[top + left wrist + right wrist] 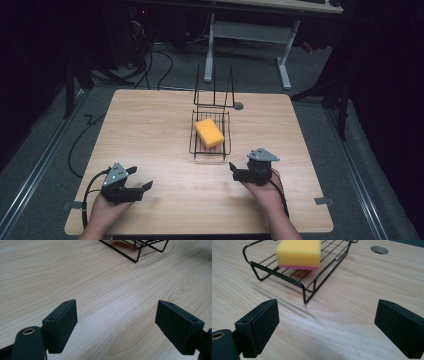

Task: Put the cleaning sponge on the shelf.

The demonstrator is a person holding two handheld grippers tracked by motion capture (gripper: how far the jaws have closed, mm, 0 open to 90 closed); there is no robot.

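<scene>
Two grippers — left, right — fingers wide, empty; one sponge in one wire basket.

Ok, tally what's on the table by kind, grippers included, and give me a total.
Sponge, yellow with a pink underside: 1
Black wire rack: 1
Grippers: 2, left gripper and right gripper, both open and empty
Total: 4

Porous foam sponge, thin black wire rack, matt wood-grain table.
</scene>
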